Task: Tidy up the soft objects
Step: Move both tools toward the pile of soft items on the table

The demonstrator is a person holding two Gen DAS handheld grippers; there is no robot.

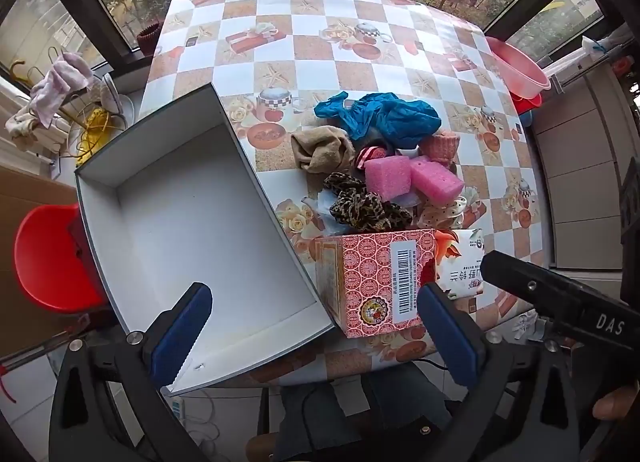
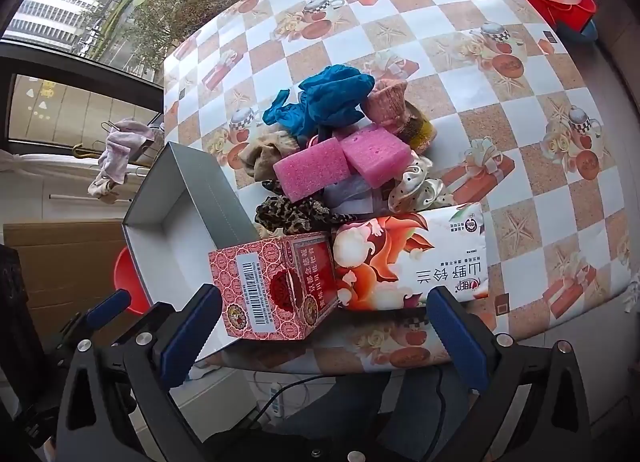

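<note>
At the bottom of each wrist view, the left gripper and right gripper hang with jaws spread wide and nothing between them, probably poised before a first pick. Just beyond, at lower centre, a red patterned carton and a tissue pack sit at the table edge. The empty white box lies left, seemingly awaiting the soft pile mid-frame: pink sponges, leopard cloth, blue cloth.
</note>
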